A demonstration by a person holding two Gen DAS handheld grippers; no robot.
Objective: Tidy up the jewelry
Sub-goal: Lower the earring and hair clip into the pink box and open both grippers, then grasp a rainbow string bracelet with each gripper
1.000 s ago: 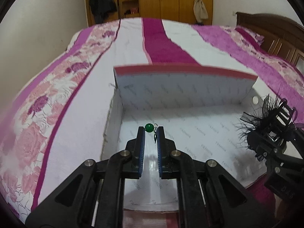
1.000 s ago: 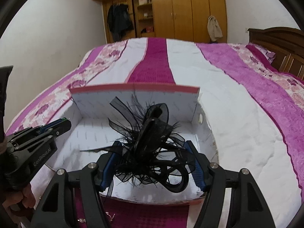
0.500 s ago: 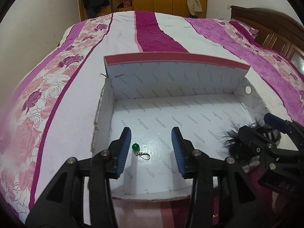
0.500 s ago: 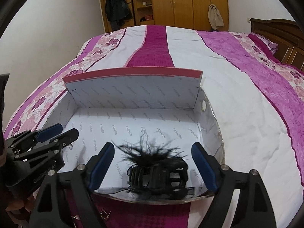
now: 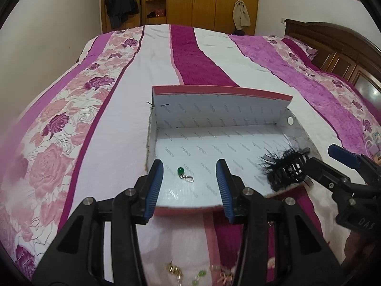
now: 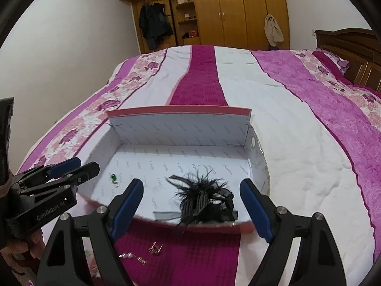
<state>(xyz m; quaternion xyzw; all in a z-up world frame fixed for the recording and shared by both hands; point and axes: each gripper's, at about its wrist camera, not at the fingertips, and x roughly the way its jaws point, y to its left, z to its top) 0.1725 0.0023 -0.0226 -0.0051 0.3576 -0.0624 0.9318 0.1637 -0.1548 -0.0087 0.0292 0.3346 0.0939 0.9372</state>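
An open white cardboard box point(image 5: 221, 102) point(image 6: 178, 119) lies on the bed. A green bead earring point(image 5: 183, 174) point(image 6: 114, 178) lies on its floor at the front left. A black feathered hair clip point(image 5: 284, 164) point(image 6: 204, 199) lies at its front right. My left gripper point(image 5: 189, 188) is open and empty, just in front of the earring; it also shows in the right wrist view point(image 6: 71, 169). My right gripper point(image 6: 190, 206) is open and empty, its fingers either side of the hair clip, above the box's front edge; it also shows in the left wrist view point(image 5: 343, 157).
Several small gold and green jewelry pieces point(image 5: 176, 270) point(image 6: 154, 249) lie on the bedspread in front of the box. The striped pink and white bedspread point(image 6: 285, 95) stretches away to a wooden headboard point(image 6: 345, 40) at right and wardrobes point(image 6: 238, 12) behind.
Both grippers opened and let go: the earring and the hair clip now lie in the box. Both grippers have drawn back toward the box's front edge.
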